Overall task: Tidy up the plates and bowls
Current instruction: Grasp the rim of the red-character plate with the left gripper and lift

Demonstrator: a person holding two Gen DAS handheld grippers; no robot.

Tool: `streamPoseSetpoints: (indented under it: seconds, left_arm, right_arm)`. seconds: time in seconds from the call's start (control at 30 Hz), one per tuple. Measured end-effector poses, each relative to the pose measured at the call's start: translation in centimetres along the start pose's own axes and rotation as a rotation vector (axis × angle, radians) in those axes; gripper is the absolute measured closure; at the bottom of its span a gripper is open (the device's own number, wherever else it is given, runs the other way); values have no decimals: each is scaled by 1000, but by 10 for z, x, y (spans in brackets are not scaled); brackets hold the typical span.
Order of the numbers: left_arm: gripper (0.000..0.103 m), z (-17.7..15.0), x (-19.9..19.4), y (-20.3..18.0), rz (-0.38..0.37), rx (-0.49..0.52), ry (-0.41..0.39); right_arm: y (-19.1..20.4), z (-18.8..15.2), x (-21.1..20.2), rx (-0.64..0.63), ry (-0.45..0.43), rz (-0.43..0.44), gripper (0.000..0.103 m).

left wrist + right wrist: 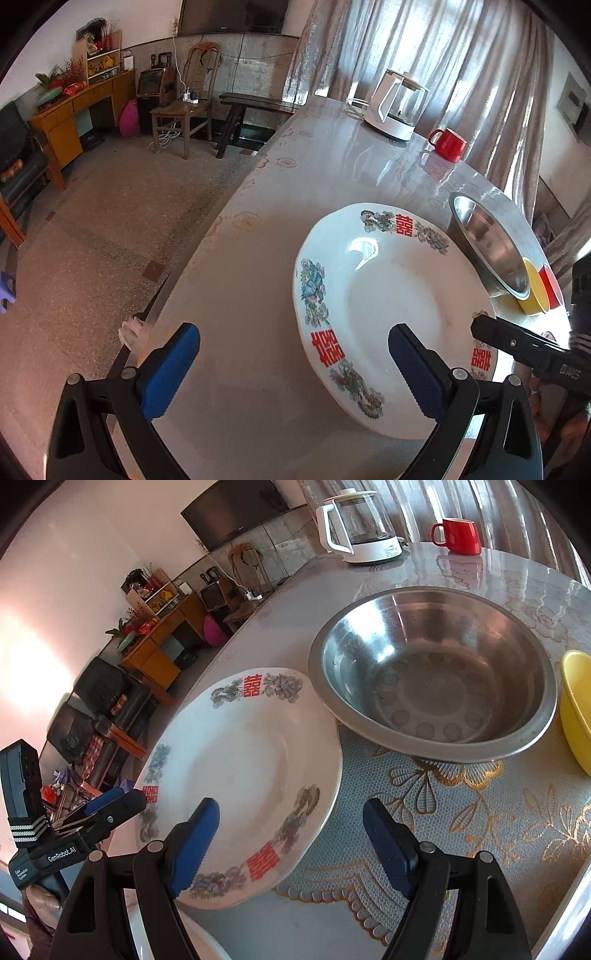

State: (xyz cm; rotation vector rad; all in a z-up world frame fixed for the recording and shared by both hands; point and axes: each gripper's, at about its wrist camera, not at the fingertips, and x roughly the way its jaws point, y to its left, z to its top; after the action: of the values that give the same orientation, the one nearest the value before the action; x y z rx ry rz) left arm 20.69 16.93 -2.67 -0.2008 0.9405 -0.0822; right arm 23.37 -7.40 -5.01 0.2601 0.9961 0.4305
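Sorting has barely begun, to judge by how things lie. Nothing is seen stacked except, perhaps, the yellow bowl (pixel 532 291) and the red bowl (pixel 552 286), which sit nested or overlapping at the right end of the counter (pixel 258 258); which of the two it is cannot be told. The white plate (pixel 240 775), printed with red characters and dragons round its rim, lies flat near the counter's left edge, with the steel bowl (pixel 436 679) just beside it further in, their rims touching or nearly so. A second white rim is glimpsed at the near edge in the right wrist view, too cropped to name.

The left gripper (pixel 293 369) is held wide above the counter, with its right finger over the plate's near rim and nothing between the jaws. The right gripper (pixel 291 845) is likewise wide, straddling the plate's right rim without pressing on it.

Being round, the plate has no long axis and points no way; only its printing marks a direction. It faces upward, as does the steel bowl.

A kettle (pixel 358 528) and a red mug (pixel 458 535) stand at the far end, well apart from the dishes.
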Motion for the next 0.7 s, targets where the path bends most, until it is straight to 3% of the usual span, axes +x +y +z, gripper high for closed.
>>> streamPoseSetpoints:
  seconds: [0.13,0.23,0.3,0.4,0.5,0.7]
  left_arm:
    - [2,7,6,-1,-29,6,-5]
    - [10,13,15,-2,-27,8,10]
    - [31,15,23,-2,-31,2,37]
    - [50,16,33,-4,-74,13,76]
    - [55,18,35,-9,-83,21,69]
    - [54,20,39,-18,-56,23,81]
  right_arm:
    - [-1,6,7,-3,6,1,22]
    - [0,7,13,-8,14,8,22]
    - [0,8,14,-13,17,10,22]
    - [2,10,17,-25,9,16,22]
    - [5,10,17,-46,9,18,34]
    - [11,13,21,-78,0,-1,36]
